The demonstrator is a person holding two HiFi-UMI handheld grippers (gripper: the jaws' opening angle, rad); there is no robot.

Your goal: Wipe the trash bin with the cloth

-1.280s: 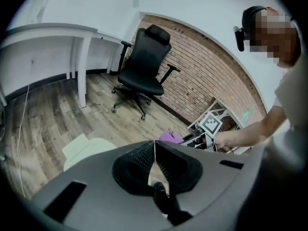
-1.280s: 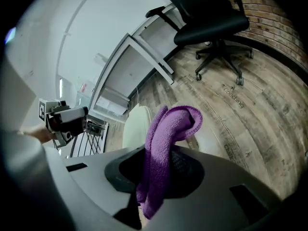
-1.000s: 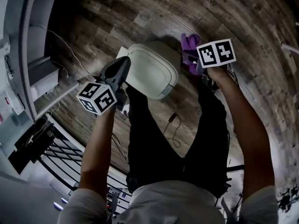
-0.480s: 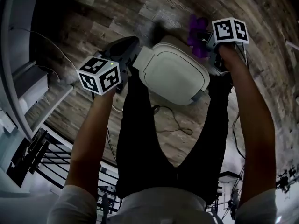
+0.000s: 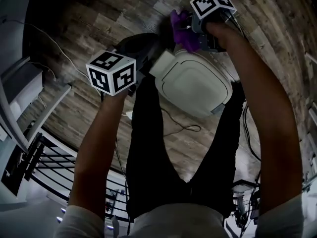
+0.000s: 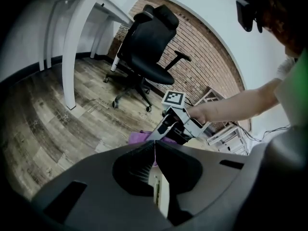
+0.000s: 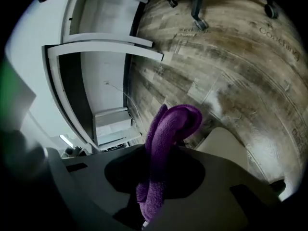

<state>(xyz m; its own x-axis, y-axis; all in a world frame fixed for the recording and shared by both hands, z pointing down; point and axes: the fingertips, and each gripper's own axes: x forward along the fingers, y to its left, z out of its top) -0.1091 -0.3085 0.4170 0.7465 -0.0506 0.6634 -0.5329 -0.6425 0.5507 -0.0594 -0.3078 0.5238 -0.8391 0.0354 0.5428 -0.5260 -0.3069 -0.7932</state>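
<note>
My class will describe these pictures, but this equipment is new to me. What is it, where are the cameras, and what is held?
A person holds a two-jaw gripper in each hand. One camera sits on their head, looking down; one rides on each gripper. A pale trash bin stands on the wooden floor. The right gripper is shut on a purple cloth by the bin's far edge; the left gripper pinches what seems the bin's rim.
</note>
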